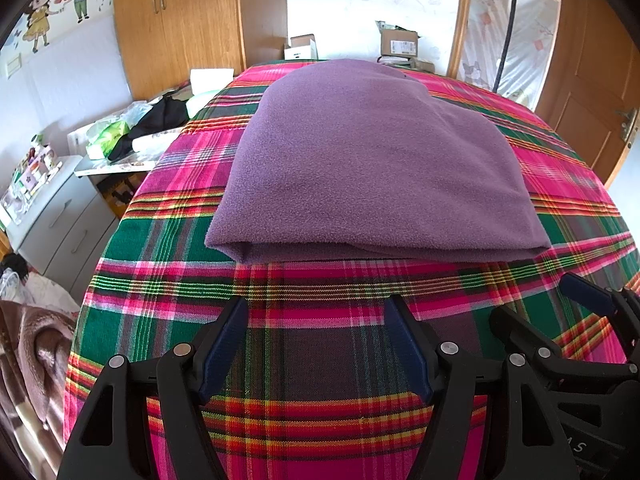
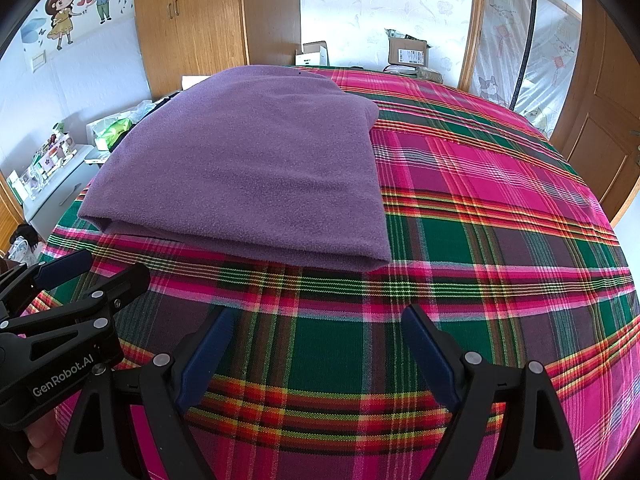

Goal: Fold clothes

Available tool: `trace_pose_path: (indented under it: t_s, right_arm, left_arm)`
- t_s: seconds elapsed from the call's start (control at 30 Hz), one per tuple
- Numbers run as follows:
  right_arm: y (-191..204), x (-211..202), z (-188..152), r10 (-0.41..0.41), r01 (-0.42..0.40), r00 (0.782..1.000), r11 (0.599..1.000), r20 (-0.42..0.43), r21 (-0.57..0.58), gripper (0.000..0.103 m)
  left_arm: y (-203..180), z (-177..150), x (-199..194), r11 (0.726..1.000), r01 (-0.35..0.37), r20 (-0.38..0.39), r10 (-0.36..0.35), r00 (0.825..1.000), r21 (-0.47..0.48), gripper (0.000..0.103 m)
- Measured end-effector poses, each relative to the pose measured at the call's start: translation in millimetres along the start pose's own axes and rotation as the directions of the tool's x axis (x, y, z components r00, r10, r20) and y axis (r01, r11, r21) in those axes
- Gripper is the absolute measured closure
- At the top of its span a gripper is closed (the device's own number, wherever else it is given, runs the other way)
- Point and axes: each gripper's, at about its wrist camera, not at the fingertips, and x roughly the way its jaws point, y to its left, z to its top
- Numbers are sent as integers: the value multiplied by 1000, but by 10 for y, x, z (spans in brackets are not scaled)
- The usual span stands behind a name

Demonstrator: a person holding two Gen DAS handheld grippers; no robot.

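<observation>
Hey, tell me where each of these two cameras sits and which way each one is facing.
Left wrist view: sits on the left gripper, looking forward over the plaid bedspread at the folded purple fleece; its open fingers show, plus the right gripper at the right edge.
Right wrist view: sits on the right gripper, facing the same way, fleece left of centre; the left gripper and some fingers show at the left.
Shared: fleece, bedspread, wooden wardrobe, both grippers.
</observation>
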Motion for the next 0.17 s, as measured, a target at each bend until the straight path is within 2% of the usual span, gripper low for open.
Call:
trace_pose_path:
  t_s: [0.17]
  right_arm:
    - [-1,1,0,0,0,1000,1000,0,0,17]
  left_arm:
    - [2,4,1,1000,0,0,0,1000,1,31]
